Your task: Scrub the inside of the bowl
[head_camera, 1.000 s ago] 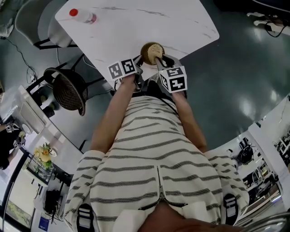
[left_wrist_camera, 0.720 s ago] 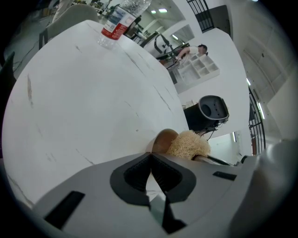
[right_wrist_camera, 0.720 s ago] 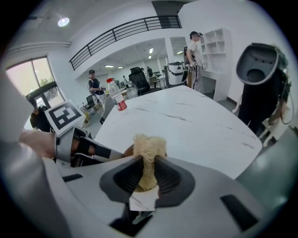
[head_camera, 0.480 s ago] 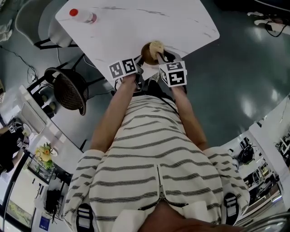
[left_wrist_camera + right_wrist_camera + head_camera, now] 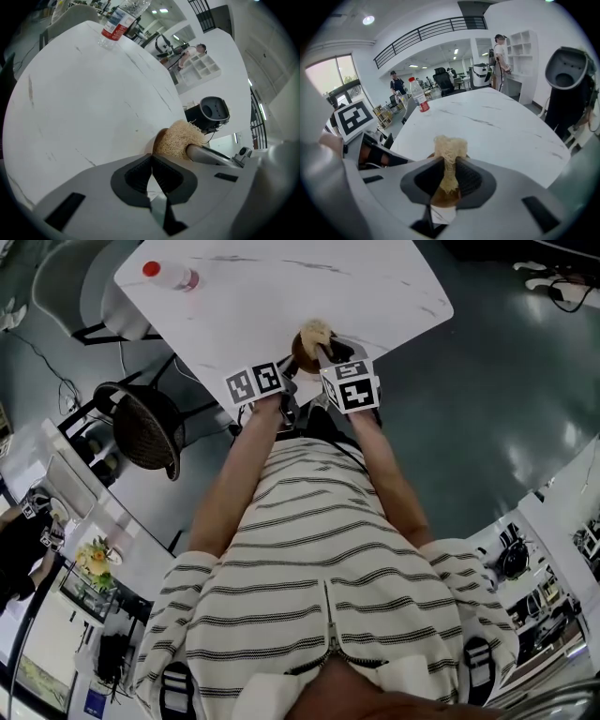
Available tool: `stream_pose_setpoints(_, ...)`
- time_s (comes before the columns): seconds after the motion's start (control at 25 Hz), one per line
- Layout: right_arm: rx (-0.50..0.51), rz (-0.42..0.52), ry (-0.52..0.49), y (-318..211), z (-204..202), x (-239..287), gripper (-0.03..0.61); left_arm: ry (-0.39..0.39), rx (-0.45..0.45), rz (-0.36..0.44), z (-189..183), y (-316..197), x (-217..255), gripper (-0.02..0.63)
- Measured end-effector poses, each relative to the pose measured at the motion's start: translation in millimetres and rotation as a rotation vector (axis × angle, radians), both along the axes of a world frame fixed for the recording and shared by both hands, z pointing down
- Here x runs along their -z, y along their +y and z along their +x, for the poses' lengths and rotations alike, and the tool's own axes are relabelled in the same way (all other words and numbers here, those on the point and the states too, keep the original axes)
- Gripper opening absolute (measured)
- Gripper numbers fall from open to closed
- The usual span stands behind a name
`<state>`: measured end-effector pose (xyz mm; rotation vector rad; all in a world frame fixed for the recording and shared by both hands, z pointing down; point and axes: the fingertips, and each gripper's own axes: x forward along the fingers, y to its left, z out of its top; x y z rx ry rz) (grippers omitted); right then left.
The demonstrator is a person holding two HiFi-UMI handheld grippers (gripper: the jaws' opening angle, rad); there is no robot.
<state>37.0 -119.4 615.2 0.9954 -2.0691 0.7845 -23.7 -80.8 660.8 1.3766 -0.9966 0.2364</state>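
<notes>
R gripper (image 5: 449, 168) is clamped on the loofah scrubber (image 5: 450, 143). The fibres are squished btw the pads and a tuft pokes out past the tips at 12 o'clock. Thru the gap under the pads you can see the brown bowl (image 5: 440, 199), so the scrubber's right over it. Head view: the bowl sits on the white marble table (image 5: 281, 287), close to the edge nearest the person, w/ both grippers crowded in at the bowl's 6 o'clock side. L gripper (image 5: 151, 164) has its jaws pressed together at the tips, nothing showing btw them. The bowl rim + loofah are just past them at about 1 o'clock, and tbh I can't tell if that gripper touches the bowl. The water bottle (image 5: 171, 273) w/ the red cap is way off at 10 o'clock from the bowl, by the table's far corner. A wicker chair (image 5: 145, 432) sits off the table at 8 o'clock.
</notes>
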Motion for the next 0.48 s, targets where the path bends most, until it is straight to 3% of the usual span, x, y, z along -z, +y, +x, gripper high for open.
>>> stream_pose_setpoints(0.48,0.049,-0.048,-0.060,17.3,-12.9,-1.7,0.080,0.000,-0.013,0.024,3.8,0.6,1.7,0.009)
